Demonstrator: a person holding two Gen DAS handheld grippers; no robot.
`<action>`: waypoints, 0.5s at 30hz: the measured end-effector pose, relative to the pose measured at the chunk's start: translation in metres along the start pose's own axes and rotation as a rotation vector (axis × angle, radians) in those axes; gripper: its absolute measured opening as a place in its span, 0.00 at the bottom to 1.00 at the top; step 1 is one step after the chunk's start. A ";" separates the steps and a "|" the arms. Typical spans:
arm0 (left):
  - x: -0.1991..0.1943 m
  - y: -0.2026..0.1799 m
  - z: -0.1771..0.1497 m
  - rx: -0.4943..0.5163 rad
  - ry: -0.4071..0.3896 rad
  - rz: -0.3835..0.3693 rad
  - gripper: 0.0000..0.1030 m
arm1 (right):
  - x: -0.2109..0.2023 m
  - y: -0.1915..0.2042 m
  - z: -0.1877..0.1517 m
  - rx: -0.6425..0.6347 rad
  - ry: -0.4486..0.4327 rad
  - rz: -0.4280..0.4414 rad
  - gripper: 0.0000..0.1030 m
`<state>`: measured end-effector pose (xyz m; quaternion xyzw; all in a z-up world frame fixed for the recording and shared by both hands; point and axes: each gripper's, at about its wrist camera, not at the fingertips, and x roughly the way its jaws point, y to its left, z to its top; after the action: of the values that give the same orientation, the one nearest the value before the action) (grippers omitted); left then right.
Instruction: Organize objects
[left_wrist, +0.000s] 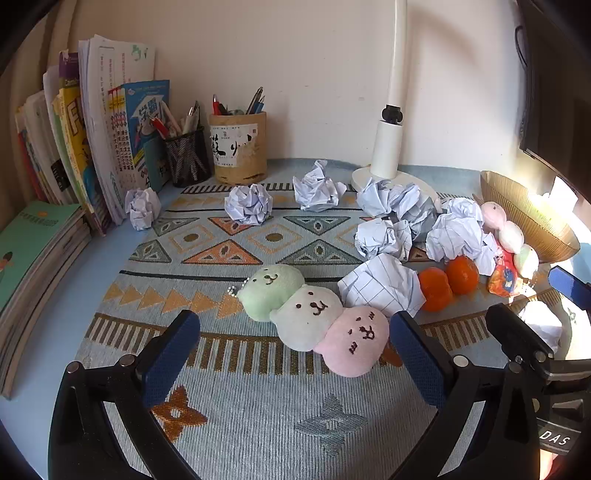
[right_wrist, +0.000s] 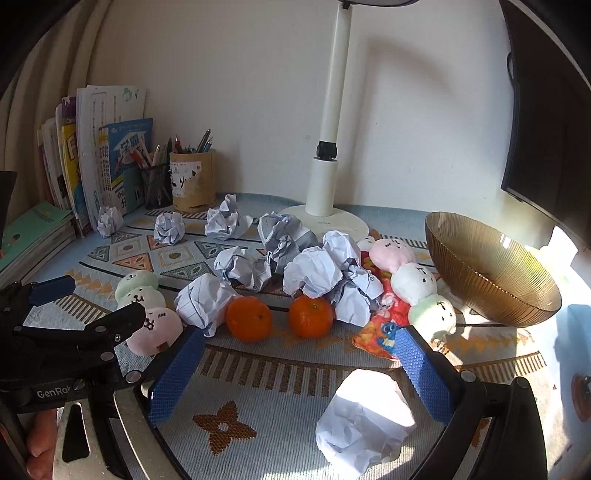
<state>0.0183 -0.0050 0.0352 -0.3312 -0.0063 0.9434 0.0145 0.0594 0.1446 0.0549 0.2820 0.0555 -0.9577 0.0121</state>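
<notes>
**Both grippers wide, nothing picked yet**

The mat (left_wrist: 221, 424) covers the desk and carries everything that needs sorting. The lamp (right_wrist: 325, 177) stands at the back, books (left_wrist: 92, 147) lean at the back left beside two pen cups (left_wrist: 238, 151), and a ribbed amber bowl (right_wrist: 491, 266) sits tilted at the right edge.

Crumpled paper balls (right_wrist: 314, 273) crowd the middle, with stragglers along the back. One plush trio (left_wrist: 314, 314) lies just ahead of the left gripper (left_wrist: 295, 354); a second plush (right_wrist: 413, 280) lies beside the bowl, over a red packet (right_wrist: 380, 332). Two oranges (right_wrist: 280, 317) sit side by side in front of the paper heap.

The left gripper's jaws stand fully apart, framing the pink end of the trio without touching it. The right gripper (right_wrist: 299, 373) is equally wide and empty, with a lone paper ball (right_wrist: 362, 424) lying low between its pads (right_wrist: 177, 373).

The likely first move is that lone ball: lower the right gripper, centre the ball, and close gently, since paper crushes and slips. The oranges would roll if nudged, so approach from above. The left should take the trio at one head, square across.
</notes>
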 end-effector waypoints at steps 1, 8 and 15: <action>0.000 0.000 0.000 0.000 0.000 0.001 0.99 | 0.000 0.000 0.000 0.000 0.000 -0.001 1.00; 0.000 0.001 -0.001 -0.001 0.002 0.003 0.99 | 0.002 0.000 0.000 0.006 0.013 0.002 1.00; 0.001 0.001 -0.001 0.000 0.004 0.002 0.99 | 0.004 -0.002 0.000 0.016 0.025 -0.006 1.00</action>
<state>0.0186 -0.0057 0.0339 -0.3332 -0.0058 0.9428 0.0135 0.0556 0.1464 0.0526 0.2940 0.0488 -0.9545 0.0064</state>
